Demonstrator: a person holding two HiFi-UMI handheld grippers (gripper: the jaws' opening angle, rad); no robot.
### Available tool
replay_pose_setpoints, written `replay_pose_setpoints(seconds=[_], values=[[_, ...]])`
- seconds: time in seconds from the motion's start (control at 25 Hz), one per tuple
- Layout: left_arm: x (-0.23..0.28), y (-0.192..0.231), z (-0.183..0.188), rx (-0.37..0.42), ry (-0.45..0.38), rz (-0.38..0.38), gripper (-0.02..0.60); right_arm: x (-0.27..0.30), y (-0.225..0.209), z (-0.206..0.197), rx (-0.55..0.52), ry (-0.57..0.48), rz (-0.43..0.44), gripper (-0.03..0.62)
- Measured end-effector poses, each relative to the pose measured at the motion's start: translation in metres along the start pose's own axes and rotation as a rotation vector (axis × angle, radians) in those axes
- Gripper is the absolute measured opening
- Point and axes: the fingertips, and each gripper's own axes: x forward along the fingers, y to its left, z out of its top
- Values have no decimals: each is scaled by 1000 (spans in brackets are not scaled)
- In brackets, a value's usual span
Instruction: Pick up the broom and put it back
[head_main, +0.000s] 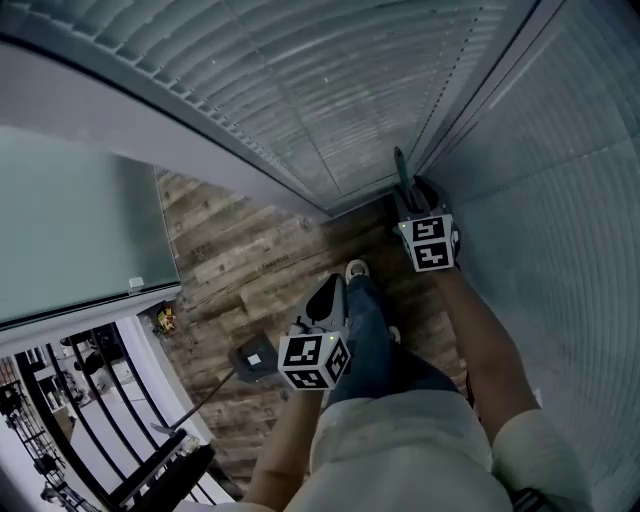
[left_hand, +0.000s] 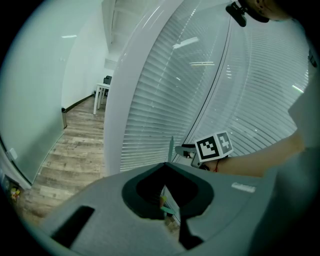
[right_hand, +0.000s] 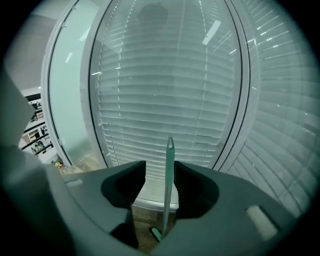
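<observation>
Green-handled and slim, the broom (right_hand: 168, 185) is standing upright at centre frame, in the corner of white slatted blinds (right_hand: 165, 100); the right gripper (right_hand: 159, 175) is holding its jaws wide around it, unclamped; the left gripper (left_hand: 167, 192) is hanging jaws together, empty; seemingly only withdrawal is remaining.

White horizontal blinds (head_main: 330, 110) cover the windows across the top and right of the head view and meet in a corner. Below them lies a wood-plank floor (head_main: 250, 250). A frosted glass panel (head_main: 70, 230) stands at left, with a black railing (head_main: 80, 420) at lower left. In the left gripper view, a white table (left_hand: 101, 92) stands far back at upper left.
</observation>
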Motion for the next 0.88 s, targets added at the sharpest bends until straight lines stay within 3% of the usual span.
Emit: replay_pose_setpoints(seconds=[0.36, 0.88], values=[[-17, -15, -10, 12, -22, 14, 5, -55, 19, 14, -54, -85, 30, 169], [-55, -51, -27, 17, -67, 28, 5, -148, 40, 13, 6, -188, 79, 129]])
